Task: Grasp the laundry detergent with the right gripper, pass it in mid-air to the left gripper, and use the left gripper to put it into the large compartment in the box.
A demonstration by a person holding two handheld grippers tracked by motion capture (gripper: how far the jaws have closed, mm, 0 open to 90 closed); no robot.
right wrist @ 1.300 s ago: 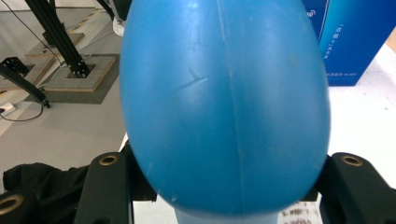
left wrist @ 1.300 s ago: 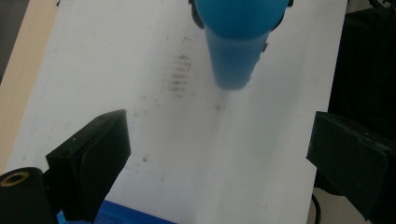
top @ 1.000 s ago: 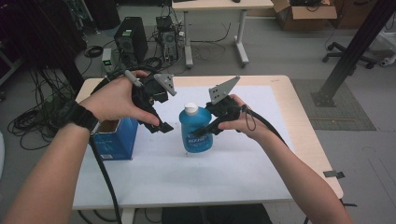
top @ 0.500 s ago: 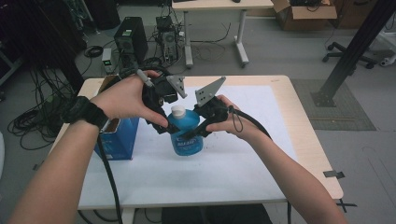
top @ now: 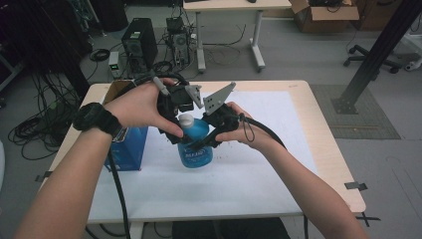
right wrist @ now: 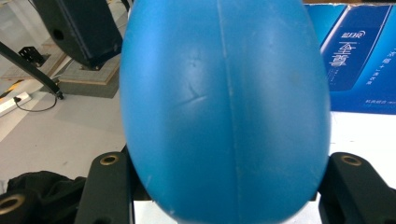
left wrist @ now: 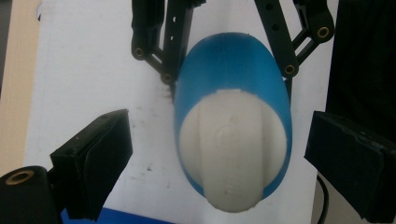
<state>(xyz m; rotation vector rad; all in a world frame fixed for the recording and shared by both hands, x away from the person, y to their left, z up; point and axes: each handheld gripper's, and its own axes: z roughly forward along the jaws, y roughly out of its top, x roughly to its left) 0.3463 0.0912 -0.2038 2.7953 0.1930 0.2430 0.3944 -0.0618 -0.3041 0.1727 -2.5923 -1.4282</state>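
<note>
White desk [top: 259, 164] mid-frame: right claw [top: 199, 144] clamps the blue bottle [top: 196, 149], while left claw [left wrist: 205, 154] straddles its white cap [left wrist: 233, 149], pads clear.

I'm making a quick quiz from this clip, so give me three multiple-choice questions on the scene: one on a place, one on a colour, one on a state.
1. Where is the blue box?
A. on the table beside the bottle
B. on the floor
C. on top of the bottle

2. What colour is the bottle's cap?
A. red
B. white
C. black

3. How is the left gripper?
A. shut on the cap
B. open, pads either side of the cap
C. lying on the table

Answers:
1 A, it stands on the table's white cover next to the blue bottle.
2 B, the left gripper view shows it white.
3 B, gaps show between pads and cap.
</note>
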